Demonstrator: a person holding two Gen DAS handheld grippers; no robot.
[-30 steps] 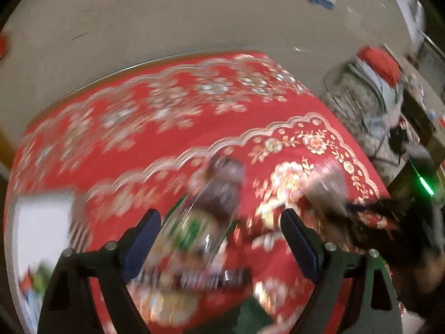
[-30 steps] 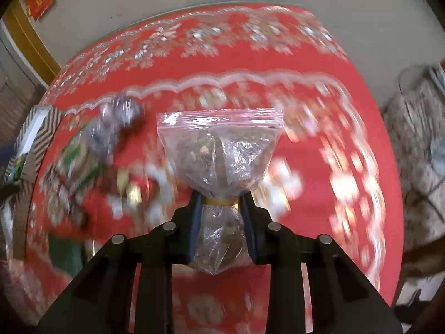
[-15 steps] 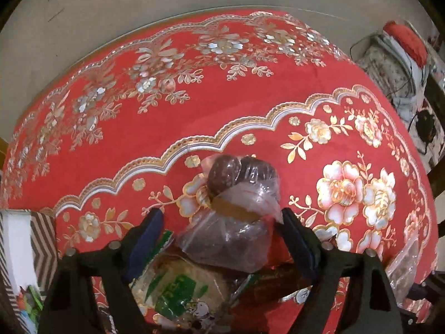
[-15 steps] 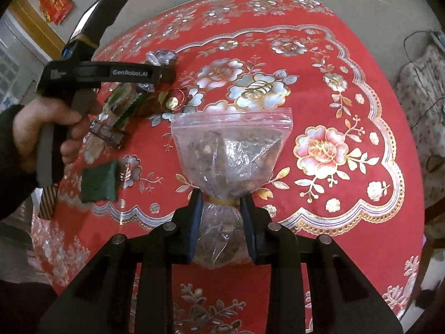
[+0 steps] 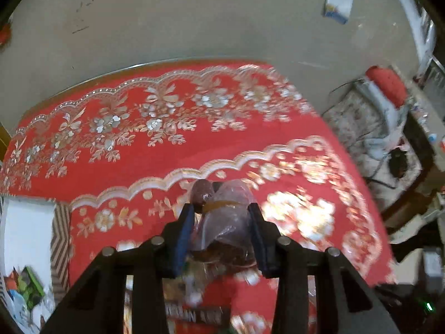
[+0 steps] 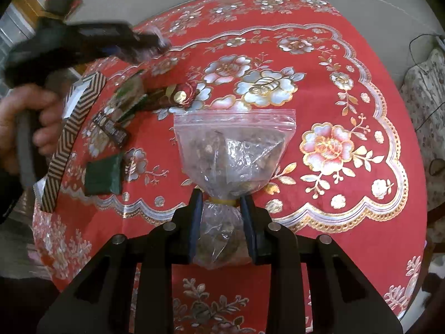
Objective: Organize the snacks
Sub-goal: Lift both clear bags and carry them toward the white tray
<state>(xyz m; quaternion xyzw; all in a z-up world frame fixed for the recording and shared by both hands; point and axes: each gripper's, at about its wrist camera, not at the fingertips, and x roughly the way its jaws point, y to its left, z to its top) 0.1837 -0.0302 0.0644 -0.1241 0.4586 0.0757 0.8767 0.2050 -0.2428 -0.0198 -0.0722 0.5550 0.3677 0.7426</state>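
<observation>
My left gripper (image 5: 219,211) holds a small clear bag of dark round snacks (image 5: 225,222), tied with a yellow band. Its jaws are closing, and both pads press the bag's sides. In the right wrist view the left gripper (image 6: 155,41) is a blur above the table's left side, held by a hand (image 6: 33,111). My right gripper (image 6: 221,203) is shut on the banded neck of a zip bag of brown snacks (image 6: 232,150), which stands over the red tablecloth (image 6: 333,83). Loose snacks lie on the left: a green packet (image 6: 103,175), a dark bar (image 6: 111,128) and a gold-foil sweet (image 6: 180,96).
A box with a chevron-patterned rim (image 6: 72,128) stands at the table's left edge, its white inside (image 5: 27,236) showing some packets. Beyond the right edge stands a chair with a floral cover (image 5: 358,122) and cables. Grey floor surrounds the round table.
The left gripper's jaws came in from wide apart onto the small bag and lifted it off the snack pile. The right gripper kept its hold on the zip bag.
</observation>
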